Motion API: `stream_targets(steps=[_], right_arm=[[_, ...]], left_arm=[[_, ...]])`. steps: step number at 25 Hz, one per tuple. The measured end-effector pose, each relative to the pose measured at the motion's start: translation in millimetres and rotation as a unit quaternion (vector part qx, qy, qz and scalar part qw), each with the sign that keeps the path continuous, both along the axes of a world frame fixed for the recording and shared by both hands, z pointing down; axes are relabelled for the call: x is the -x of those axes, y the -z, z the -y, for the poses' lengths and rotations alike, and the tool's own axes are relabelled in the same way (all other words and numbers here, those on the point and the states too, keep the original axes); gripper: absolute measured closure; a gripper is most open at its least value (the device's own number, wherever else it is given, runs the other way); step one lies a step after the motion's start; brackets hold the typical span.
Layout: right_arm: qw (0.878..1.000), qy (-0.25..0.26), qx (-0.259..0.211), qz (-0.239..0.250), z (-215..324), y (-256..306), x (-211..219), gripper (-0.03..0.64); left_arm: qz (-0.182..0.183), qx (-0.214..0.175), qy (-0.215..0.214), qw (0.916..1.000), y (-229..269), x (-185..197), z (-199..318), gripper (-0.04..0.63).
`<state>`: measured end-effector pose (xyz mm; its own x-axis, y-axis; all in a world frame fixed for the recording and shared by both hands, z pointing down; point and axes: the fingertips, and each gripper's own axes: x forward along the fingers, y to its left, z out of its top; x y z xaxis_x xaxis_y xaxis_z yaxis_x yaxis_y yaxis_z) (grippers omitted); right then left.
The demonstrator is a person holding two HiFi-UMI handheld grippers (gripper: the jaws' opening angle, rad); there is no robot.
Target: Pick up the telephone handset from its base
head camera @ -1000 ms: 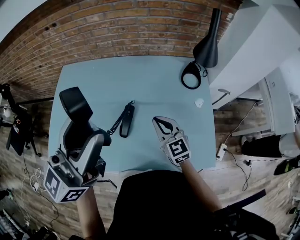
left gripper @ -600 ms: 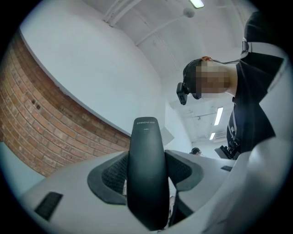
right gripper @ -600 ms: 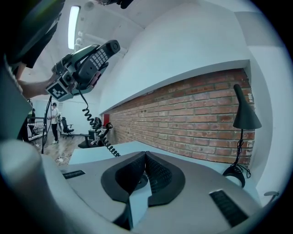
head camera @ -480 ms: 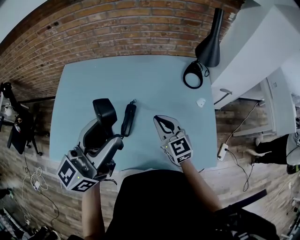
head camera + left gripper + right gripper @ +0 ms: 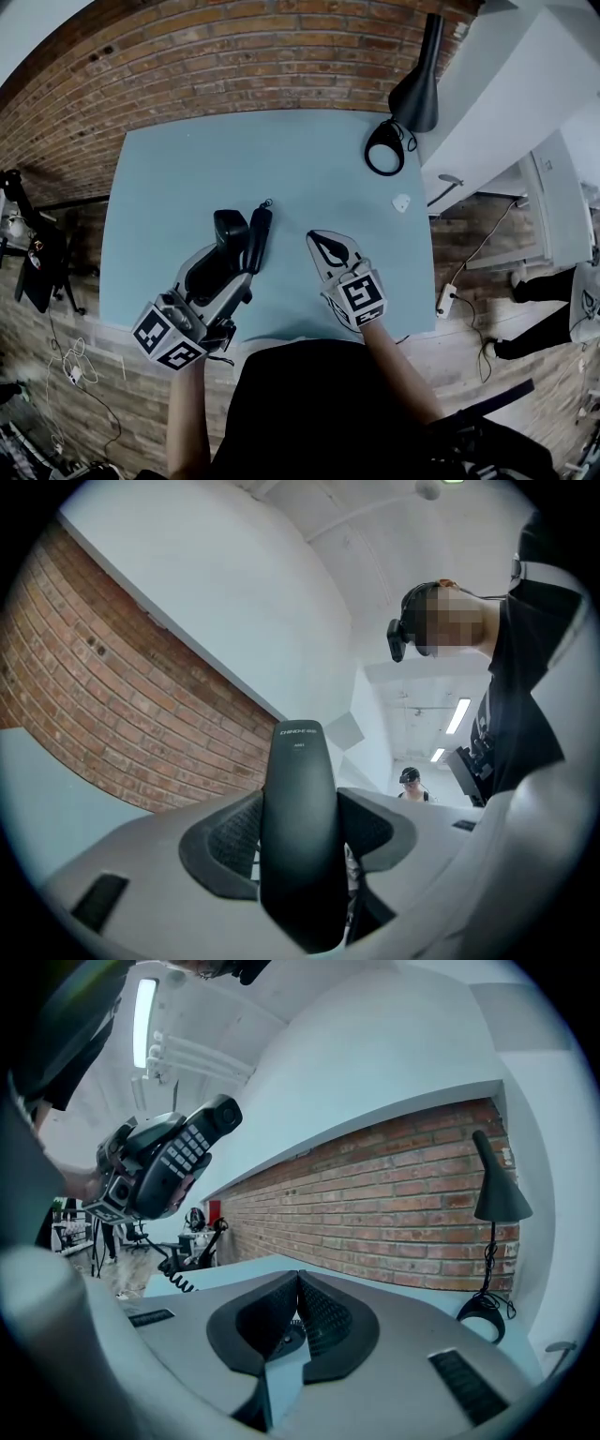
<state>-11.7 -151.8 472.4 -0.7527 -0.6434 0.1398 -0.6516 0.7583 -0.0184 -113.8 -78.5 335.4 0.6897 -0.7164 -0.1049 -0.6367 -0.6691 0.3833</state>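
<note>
My left gripper [image 5: 214, 272] is shut on the black telephone handset [image 5: 228, 232], which stands up between the jaws as a dark bar [image 5: 300, 827]. The right gripper view shows the handset's keypad [image 5: 192, 1147]. It hangs close beside the left of the slim black base [image 5: 260, 236], which lies on the light blue table [image 5: 159, 187] with a coiled cord [image 5: 178, 1279] at its end. Whether handset and base touch I cannot tell. My right gripper [image 5: 330, 251] rests shut and holds nothing, to the right of the base; its pads meet [image 5: 298, 1312].
A black desk lamp [image 5: 414, 89] with a ring-shaped foot [image 5: 384, 150] stands at the table's far right corner. A small white object [image 5: 401, 202] lies near the right edge. A brick wall [image 5: 234, 56] runs behind the table. Cables and a power strip [image 5: 442, 302] lie on the floor at the right.
My left gripper has come down and moved right with the handset, from the table's left side to just beside the base. The right gripper has stayed put.
</note>
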Motion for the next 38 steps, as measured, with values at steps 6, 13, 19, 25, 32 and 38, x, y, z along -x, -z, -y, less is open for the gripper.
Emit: stream_targets(steps=[6,13,19,25,32,38], right_arm=[[1.0,0.001,0.005,0.005,-3.5,-0.6,4.9,0.614],[1.0,0.009,0.003,-0.005,-8.5,-4.8,10.6,0.614],[1.0,0.011,0.003,-0.01,-11.2,-6.1,9.5,0.614],[1.0,0.02,0.006,-0.016,-15.4,-9.8,13.5,0.615],[0.999,0.027,0.003,-0.033,-18.0,-15.6,16.7,0.615],[0.998,0.038,0.01,-0.039,-22.4,-16.6,20.1,0.615]], left_arm=[[0.004,0.027,-0.006,0.9996,-24.3,0.8,-2.9,0.333],[0.0,0.061,-0.004,0.9982,-54.5,6.3,-2.4,0.333],[-0.007,0.09,-0.001,0.996,-79.3,8.9,-4.5,0.333],[-0.016,0.115,0.001,0.9932,-100.9,13.9,-7.4,0.333],[-0.025,0.143,0.004,0.9894,-125.9,18.2,-10.7,0.333],[-0.03,0.17,0.004,0.9849,-147.3,21.0,-11.7,0.333]])
